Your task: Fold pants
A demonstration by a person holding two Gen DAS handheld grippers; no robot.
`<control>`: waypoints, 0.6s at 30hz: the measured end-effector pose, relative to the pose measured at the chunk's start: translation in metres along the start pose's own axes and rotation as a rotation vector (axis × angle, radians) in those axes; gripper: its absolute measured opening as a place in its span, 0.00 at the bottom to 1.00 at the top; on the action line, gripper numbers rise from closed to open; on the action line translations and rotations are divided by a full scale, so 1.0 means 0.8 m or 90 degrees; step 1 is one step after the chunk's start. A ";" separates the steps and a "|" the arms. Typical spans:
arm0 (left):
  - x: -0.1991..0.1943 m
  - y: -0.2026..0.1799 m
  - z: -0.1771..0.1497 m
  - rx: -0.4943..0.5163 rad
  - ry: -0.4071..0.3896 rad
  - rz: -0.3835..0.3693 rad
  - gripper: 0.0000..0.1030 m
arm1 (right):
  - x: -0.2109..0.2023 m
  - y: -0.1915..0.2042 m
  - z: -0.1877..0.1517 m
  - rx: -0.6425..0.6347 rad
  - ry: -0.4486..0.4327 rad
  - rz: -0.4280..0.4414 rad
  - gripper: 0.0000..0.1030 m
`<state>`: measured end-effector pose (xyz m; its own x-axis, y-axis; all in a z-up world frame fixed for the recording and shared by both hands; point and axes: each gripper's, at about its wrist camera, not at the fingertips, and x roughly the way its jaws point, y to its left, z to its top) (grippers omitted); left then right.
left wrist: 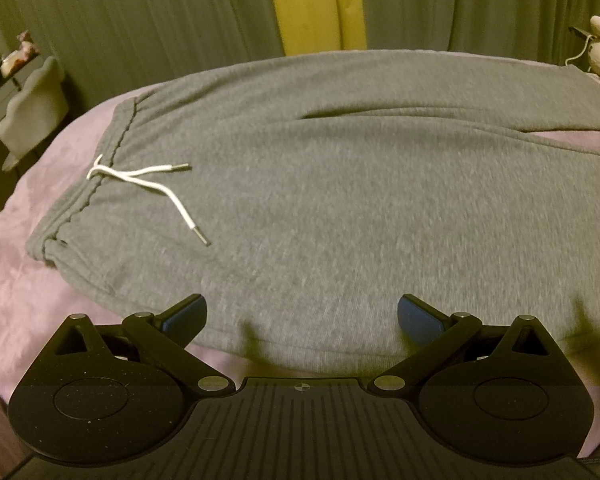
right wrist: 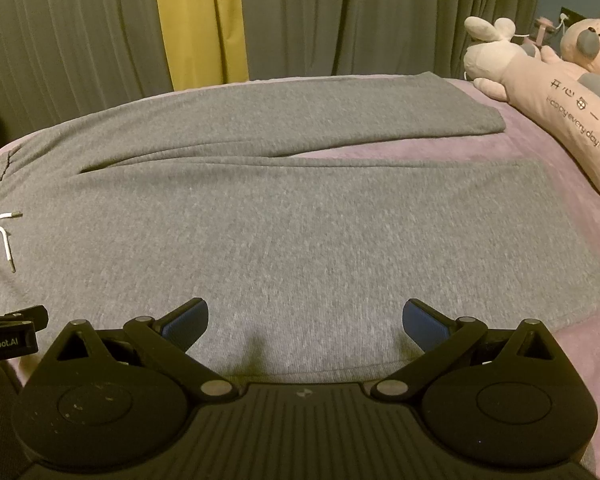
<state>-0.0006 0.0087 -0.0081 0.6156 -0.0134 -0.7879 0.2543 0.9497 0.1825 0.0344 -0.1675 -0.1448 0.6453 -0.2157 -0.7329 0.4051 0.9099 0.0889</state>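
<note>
Grey sweatpants [left wrist: 340,208] are laid flat on a pink blanket [left wrist: 40,288], waistband to the left, both legs extended to the right and slightly parted. A white drawstring [left wrist: 148,184] is seen lying loose on the front beside the waistband. The left gripper [left wrist: 302,314] is held wide open at the near edge of the pants, nothing gripped. The right gripper [right wrist: 306,318] is likewise spread wide over the near leg, nothing held. Plush toys [right wrist: 540,80] are noted at the far right, beyond the leg ends. Grey curtains [right wrist: 360,20] are observed behind.
</note>
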 end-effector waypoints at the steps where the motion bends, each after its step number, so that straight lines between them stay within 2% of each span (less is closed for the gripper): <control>1: 0.000 0.000 0.000 0.000 0.000 0.000 1.00 | 0.000 0.000 0.000 0.000 0.000 -0.001 1.00; 18: 0.003 -0.002 0.001 0.003 0.004 0.000 1.00 | -0.001 0.000 0.000 0.002 0.000 -0.004 1.00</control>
<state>0.0010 0.0070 -0.0098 0.6109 -0.0118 -0.7916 0.2578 0.9483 0.1848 0.0342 -0.1672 -0.1443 0.6425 -0.2208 -0.7338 0.4110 0.9075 0.0868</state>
